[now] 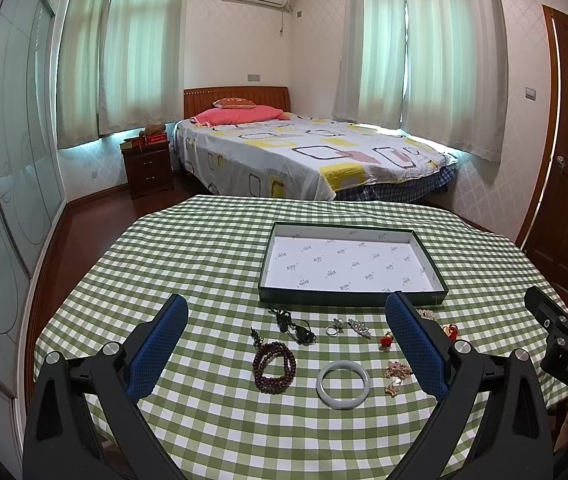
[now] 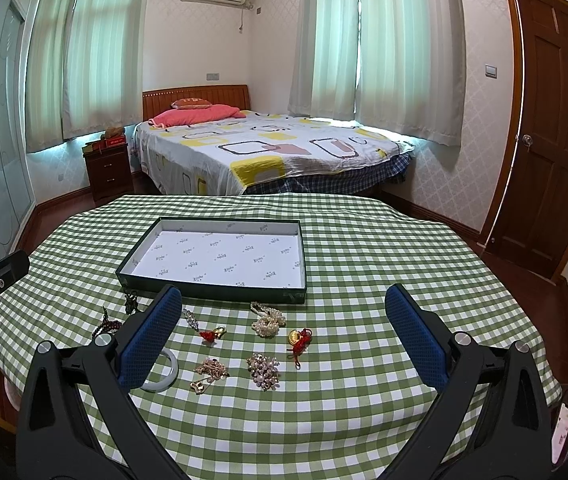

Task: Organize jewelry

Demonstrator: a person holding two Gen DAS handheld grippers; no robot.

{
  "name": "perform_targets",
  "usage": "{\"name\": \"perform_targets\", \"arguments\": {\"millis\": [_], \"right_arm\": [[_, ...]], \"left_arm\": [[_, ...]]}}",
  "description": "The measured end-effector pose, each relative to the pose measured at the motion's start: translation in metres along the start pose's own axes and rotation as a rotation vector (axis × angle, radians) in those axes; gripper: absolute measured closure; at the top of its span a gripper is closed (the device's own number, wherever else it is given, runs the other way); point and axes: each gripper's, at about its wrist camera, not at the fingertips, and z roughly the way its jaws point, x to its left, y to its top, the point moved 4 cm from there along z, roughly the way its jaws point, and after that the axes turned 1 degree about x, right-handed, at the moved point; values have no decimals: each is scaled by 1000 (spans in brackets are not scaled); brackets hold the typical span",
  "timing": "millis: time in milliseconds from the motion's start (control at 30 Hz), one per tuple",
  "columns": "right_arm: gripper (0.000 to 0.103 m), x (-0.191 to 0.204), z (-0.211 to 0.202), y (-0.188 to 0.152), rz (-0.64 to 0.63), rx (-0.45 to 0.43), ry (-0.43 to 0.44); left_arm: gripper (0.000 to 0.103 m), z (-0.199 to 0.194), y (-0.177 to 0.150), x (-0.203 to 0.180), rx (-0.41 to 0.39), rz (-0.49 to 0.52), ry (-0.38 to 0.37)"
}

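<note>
An empty shallow dark green box [image 1: 353,299] with a white lining sits on the green checked table; it also shows in the right wrist view [image 2: 212,290]. In front of it lie loose pieces: a dark bead bracelet [image 1: 274,366], a pale jade bangle [image 1: 343,385], a black cord pendant [image 1: 293,326], a silver ring [image 1: 333,327], a pearl strand [image 2: 268,319], a gold and red charm [image 2: 299,339], a gold chain [image 2: 210,371] and a beaded brooch [image 2: 264,370]. My left gripper [image 1: 287,320] is open and empty above the left pieces. My right gripper [image 2: 284,312] is open and empty above the right pieces.
The table [image 1: 212,248] has a rounded far edge. A bed [image 1: 303,156] and a nightstand [image 1: 148,168] stand beyond it. A wooden door [image 2: 543,140] is at the right. A phone [image 2: 561,432] lies off the table's right edge.
</note>
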Motion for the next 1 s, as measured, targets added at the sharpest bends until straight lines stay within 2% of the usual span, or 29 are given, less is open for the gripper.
{"name": "perform_targets", "arguments": {"millis": [500,867,1000], "right_arm": [[4,-2,-1,6,0,2,3],[4,3,9,-3,-2,8,11],[4,3,17,-7,2,14,22]], "left_arm": [[7,2,-3,0,8,-1,2],[7,8,-3,0,26,3,-3],[7,17,-4,12,36,-28,3]]}}
